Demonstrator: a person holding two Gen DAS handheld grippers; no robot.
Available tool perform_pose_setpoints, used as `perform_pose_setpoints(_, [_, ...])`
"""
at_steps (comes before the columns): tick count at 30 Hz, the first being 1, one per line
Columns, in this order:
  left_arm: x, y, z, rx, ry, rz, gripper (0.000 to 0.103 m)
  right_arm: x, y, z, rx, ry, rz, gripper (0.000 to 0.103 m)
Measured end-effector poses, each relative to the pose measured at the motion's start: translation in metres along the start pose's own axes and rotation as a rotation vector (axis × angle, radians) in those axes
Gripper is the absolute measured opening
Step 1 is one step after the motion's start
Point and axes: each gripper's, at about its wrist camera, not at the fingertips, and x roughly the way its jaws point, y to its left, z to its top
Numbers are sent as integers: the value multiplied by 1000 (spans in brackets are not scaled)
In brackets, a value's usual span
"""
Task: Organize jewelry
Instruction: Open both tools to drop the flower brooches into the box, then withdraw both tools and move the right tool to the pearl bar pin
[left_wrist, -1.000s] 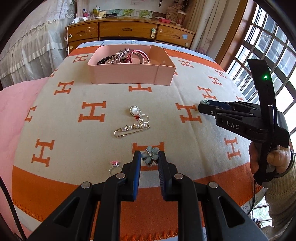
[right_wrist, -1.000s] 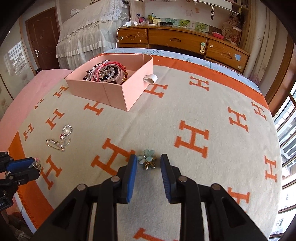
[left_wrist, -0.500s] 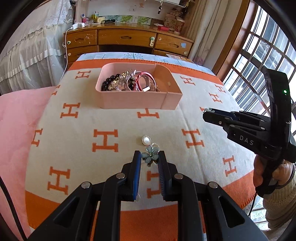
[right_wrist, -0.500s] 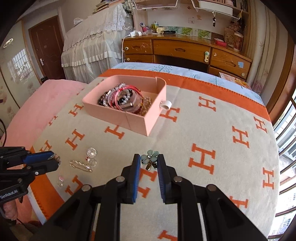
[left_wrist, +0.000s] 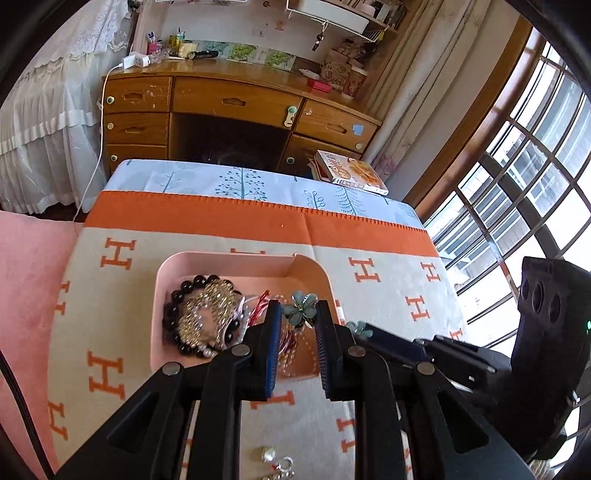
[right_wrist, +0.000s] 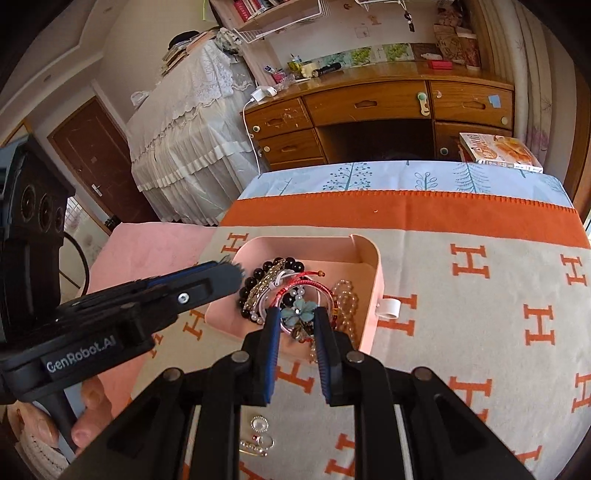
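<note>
My left gripper (left_wrist: 297, 314) is shut on a teal flower earring (left_wrist: 303, 306) and hangs over the right part of the pink jewelry box (left_wrist: 162, 295). A matching teal flower earring (right_wrist: 300, 309) is pinched in my right gripper (right_wrist: 297, 314), over the box's near right corner (right_wrist: 371, 291). Bead bracelets (left_wrist: 199, 317) and red cords fill the box. In the left wrist view the right gripper (left_wrist: 364, 330) comes in from the right, close beside the left one. In the right wrist view the left gripper (right_wrist: 232, 269) reaches over the box's left rim.
A pearl brooch pin with a ring (right_wrist: 258, 437) lies on the orange-and-cream H-patterned blanket (right_wrist: 480, 332), near me. A wooden desk (left_wrist: 236, 107) stands beyond the bed; a book (left_wrist: 351, 171) rests at the far edge. Windows (left_wrist: 517, 184) are on the right. A hand (right_wrist: 88, 406) holds the left gripper.
Both grippers rose from the blanket and moved forward to above the pink box, each carrying its flower earring. The brooch pin now lies behind, near the frames' bottom edge.
</note>
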Motion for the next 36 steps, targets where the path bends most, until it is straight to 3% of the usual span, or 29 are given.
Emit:
perform_pose_setpoints(7, [70,-3,15,-21,105,10,17,29,-12,-2,34,74,-54,19])
perform_pose_setpoints(8, [76,-4,14,-21,117,11,21,31,-14,-2,38,84,-56,19])
perform_pose_setpoints(11, [81,-5,9,-20,121,17,52,34,-21,-4,62,96,-47,19])
perform_pose_setpoints(12, [78,-5,7,-17,108,23,60,33,-23,-5,67,95,-42,20])
perform_pose_setpoints(17, [54,-4,0,12,59,43,63,24,-29,-11,89,72,-43,20])
perform_pose_setpoints(21, [24,-1,-14,21,-2,100,72,8,-27,-24,84,35,-63,20])
perform_pose_setpoints(36, [-75,2,-86,-11,-156,176,75,-60,16,-71,13,-54,-128,20])
